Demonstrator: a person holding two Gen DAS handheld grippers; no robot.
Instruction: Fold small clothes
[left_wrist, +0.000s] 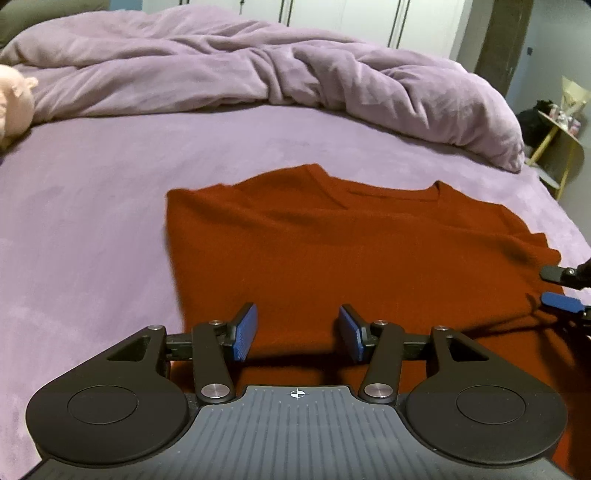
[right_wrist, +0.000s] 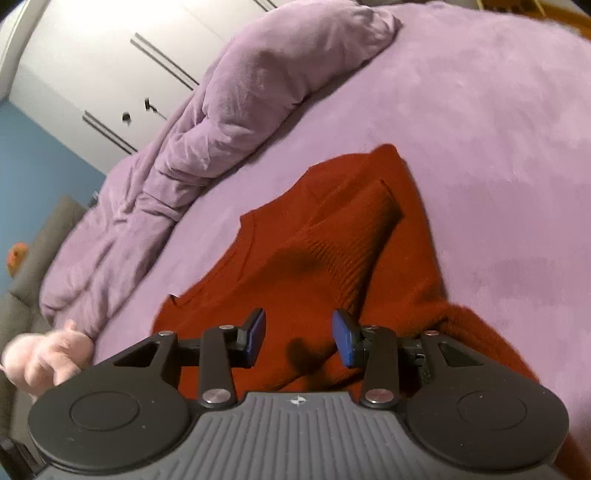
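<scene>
Sweater (left_wrist: 314, 258), rust-red knit, is lying on the purple bed (left_wrist: 92, 221), one sleeve (right_wrist: 354, 243) folded across its body. Left gripper (left_wrist: 297, 334) and right gripper (right_wrist: 298, 338) are hovering, fingers apart, empty. Risk: snagging one layer, dragging that sleeve loose.

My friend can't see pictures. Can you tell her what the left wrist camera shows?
A red sweater lies spread on a purple bed, and the open left gripper hovers over its near edge holding nothing. The right gripper's open tips peek in at the right edge, and a rumpled purple duvet is heaped behind.
</scene>
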